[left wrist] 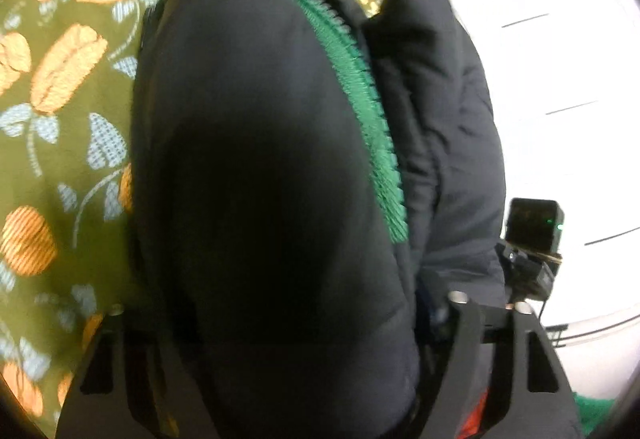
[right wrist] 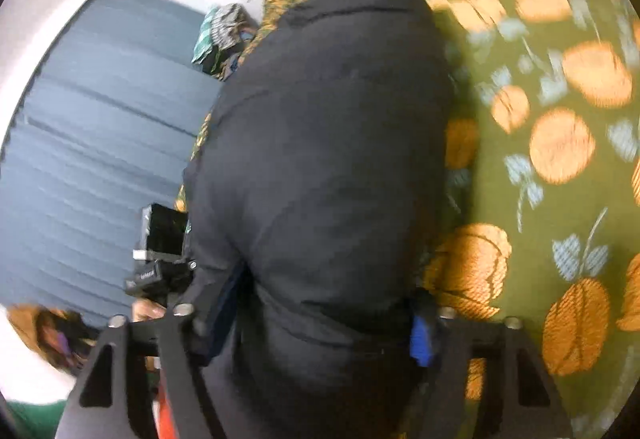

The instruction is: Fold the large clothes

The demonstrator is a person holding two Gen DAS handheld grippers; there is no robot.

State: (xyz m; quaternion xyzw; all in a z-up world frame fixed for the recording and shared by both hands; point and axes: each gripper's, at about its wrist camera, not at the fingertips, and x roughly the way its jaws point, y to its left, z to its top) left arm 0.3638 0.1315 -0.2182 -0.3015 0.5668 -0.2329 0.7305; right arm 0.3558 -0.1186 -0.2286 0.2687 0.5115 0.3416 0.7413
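Closest to me in the left wrist view, my left tool (left wrist: 276, 323) has its two black fingers standing well apart with a thick bulge of the dark padded jacket (left wrist: 260, 143) filling the whole gap between them; the cloth covers the inner faces, so I cannot tell whether the pads actually press on it. In the right wrist view the right tool (right wrist: 316, 319) looks much the same: its fingers stand apart on either side of a fat fold of the same jacket (right wrist: 320, 143), a blue pad (right wrist: 422, 339) shows at the inner side of one finger just against the cloth, and again I cannot tell whether the grip is firm. Beyond the left tool the jacket swells upward, and a green zipper (left wrist: 352, 71) runs slantwise along it from near the tool to the far end of the bundle, with a second dark fold lying beside it on the right. At the right edge of that view I see the other tool's small black camera box (left wrist: 534, 225) with a green light. The jacket rests on a bed cover (left wrist: 60, 79) of olive green with orange flowers and pale blue leaves, which spreads out under and past it in both views. Farther off in the right wrist view lies a blue-grey ribbed mat (right wrist: 100, 119), a small heap of striped cloth (right wrist: 220, 31) at its far edge, and bright white floor behind.
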